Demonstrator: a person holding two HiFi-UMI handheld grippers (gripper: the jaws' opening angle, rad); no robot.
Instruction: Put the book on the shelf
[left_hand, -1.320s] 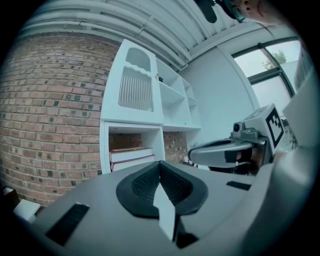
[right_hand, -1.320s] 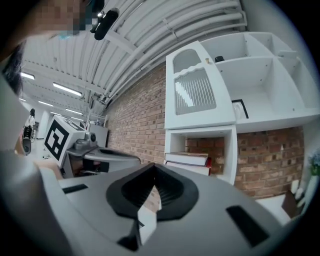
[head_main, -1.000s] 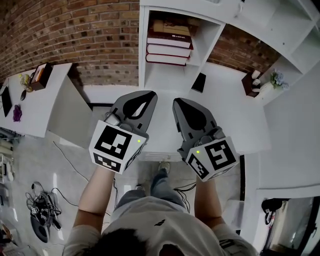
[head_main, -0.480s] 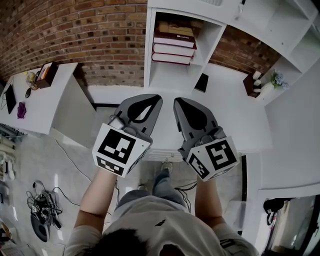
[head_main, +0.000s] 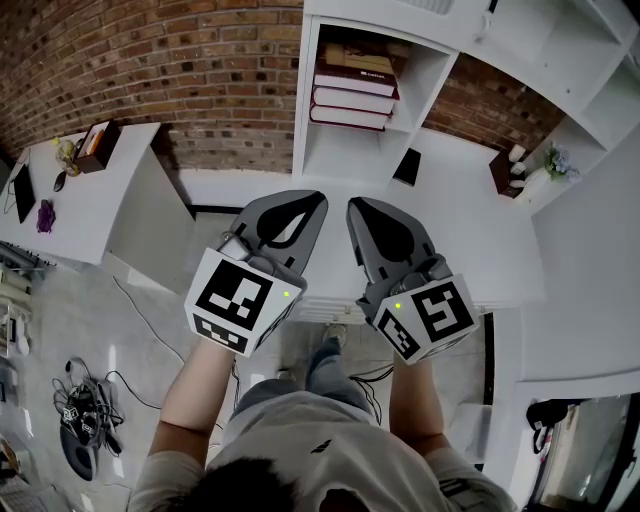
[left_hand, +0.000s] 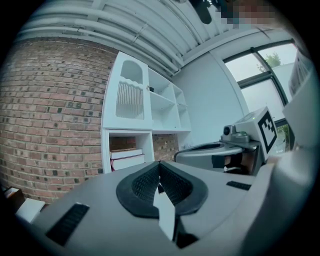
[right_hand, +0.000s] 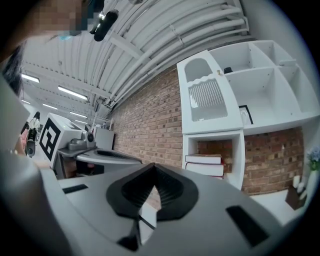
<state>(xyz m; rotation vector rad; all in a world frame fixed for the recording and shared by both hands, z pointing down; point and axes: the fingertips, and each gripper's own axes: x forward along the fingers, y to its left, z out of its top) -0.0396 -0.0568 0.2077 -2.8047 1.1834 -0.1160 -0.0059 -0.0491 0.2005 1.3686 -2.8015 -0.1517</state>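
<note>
Fingers (left_hand: 141, 188) on both grippers are pressed together, pinching nothing. Far ahead I see the white shelf unit (head_main: 308, 112) on the white desk (head_main: 470, 240). I hold the left gripper (left_hand: 160, 165) and right gripper (right_hand: 153, 169) side by side near me. Stacked books (head_main: 352, 88) lie in the shelf's lowest compartment.

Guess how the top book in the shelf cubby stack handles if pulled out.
Top book looks thick and hardbound, so it is probably stiff and fairly heavy for its size. It lies flat on the stack, so it is unlikely to tip or roll, but a pull may drag the stack askew. Slipperiness: can't tell.
</note>
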